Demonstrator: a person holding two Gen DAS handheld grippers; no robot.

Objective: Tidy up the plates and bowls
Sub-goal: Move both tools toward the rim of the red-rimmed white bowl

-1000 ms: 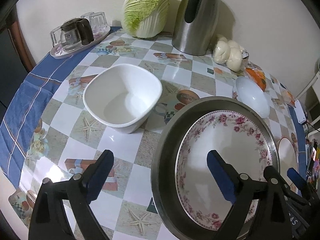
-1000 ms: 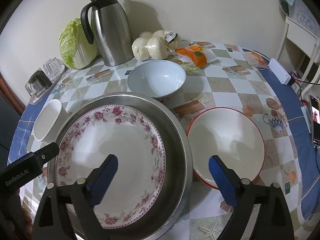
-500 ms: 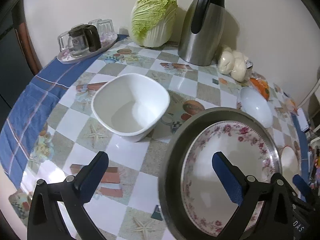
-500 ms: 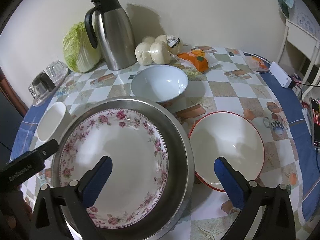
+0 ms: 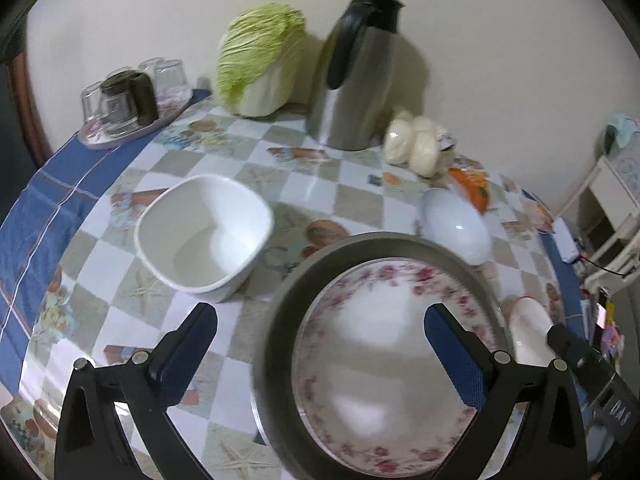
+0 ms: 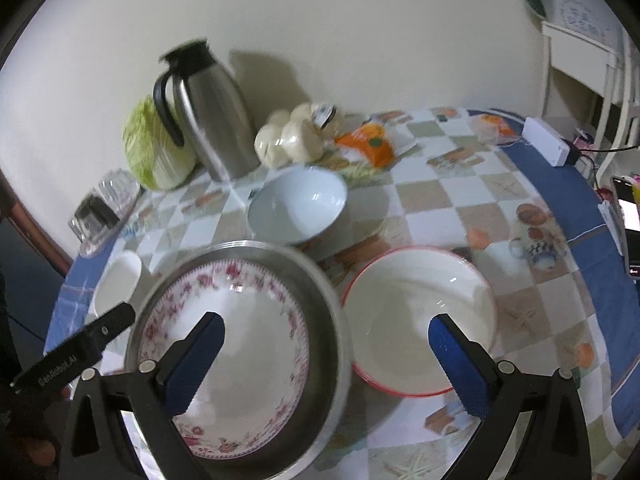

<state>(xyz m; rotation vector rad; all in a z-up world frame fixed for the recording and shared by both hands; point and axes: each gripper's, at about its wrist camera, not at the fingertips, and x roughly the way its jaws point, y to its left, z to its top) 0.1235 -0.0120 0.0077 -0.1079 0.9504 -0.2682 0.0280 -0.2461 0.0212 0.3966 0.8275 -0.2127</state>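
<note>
A steel basin (image 5: 274, 344) (image 6: 326, 300) holds a floral plate (image 5: 380, 364) (image 6: 248, 320). Left of it stands a white square bowl (image 5: 204, 236) (image 6: 116, 286). Behind it is a pale blue bowl (image 5: 456, 226) (image 6: 300, 204), and to its right a red-rimmed bowl (image 5: 528, 322) (image 6: 416, 320). My left gripper (image 5: 318, 320) is open and empty, straddling the basin's left rim from above. My right gripper (image 6: 326, 326) is also open and empty; one finger hangs over the floral plate, the other over the red-rimmed bowl. Each gripper's side shows in the other's view.
At the back of the checked tablecloth (image 6: 440, 200) stand a steel jug (image 5: 356, 88), a cabbage (image 5: 260, 64), buns (image 5: 412, 144), an orange packet (image 6: 368, 144) and a tray of glasses (image 5: 128, 100). A white chair (image 6: 580, 64) and a power strip (image 6: 546, 146) lie right.
Both views have pulled back and tilted up, showing more wall. My left gripper's jaws have widened a little. My right gripper has shifted right, over the red-rimmed bowl. The dishes have not moved.
</note>
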